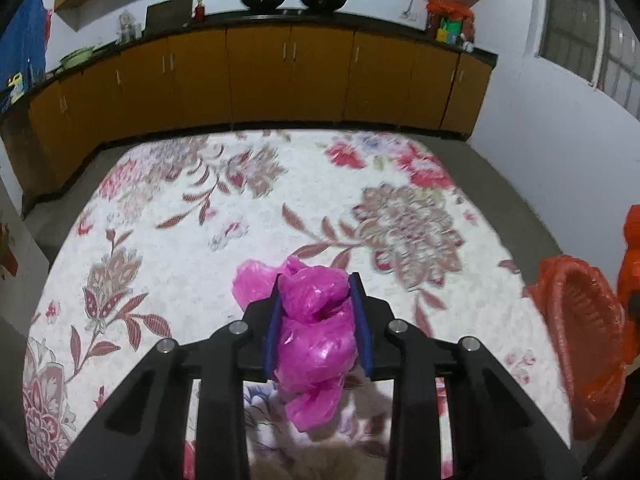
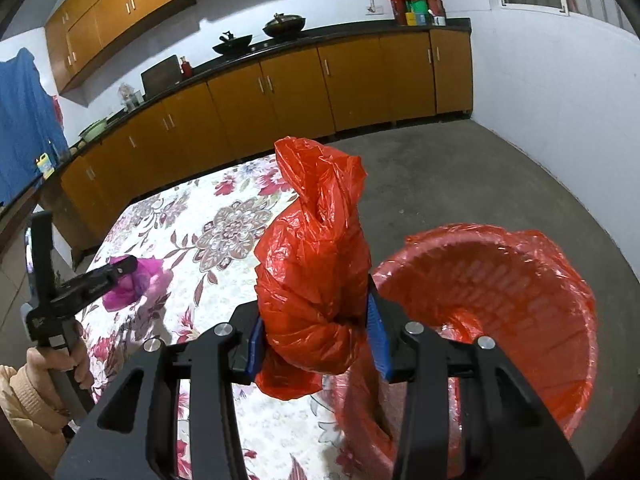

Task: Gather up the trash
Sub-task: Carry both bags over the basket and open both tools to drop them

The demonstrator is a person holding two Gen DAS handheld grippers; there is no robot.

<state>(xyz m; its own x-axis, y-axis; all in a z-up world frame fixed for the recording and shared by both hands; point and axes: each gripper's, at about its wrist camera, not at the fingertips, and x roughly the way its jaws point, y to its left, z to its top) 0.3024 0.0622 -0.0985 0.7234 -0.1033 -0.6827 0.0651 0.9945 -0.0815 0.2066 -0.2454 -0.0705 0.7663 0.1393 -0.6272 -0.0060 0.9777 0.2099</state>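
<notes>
The left gripper (image 1: 318, 322) is found clenched on a crumpled pink plastic bag (image 1: 316, 332), the blue fingers (image 1: 274, 328) pressing into it from both sides. The bag bulges above and below the grip and is judged to be lifted clear of the floral cloth (image 1: 180, 240) covering the bench. In the right wrist view the same gripper (image 2: 120, 270) is seen from the side over the bench's right half, carried by a hand (image 2: 60, 364) in a pale sleeve.

The right gripper (image 2: 318, 334) is found grasping a twisted red plastic bag (image 2: 316, 264) at its knotted waist; the loose top stands upright above the fingers (image 2: 376, 332). It is held near the bench's right edge, just beside an orange bin (image 2: 520, 300) lined with red plastic, which stands on the grey floor (image 2: 460, 168) off that edge. The bin's mouth is open and appears empty, though its bottom is partly hidden.

Both pieces of trash are judged to be held firmly for carrying to the bin; neither has yet been dropped in. Thin film may slip or snag on the liner at release.

Farther back, a row of orange cabinets (image 1: 288, 76) under a dark counter is noted, with two woks (image 1: 292, 0) upon it.
</notes>
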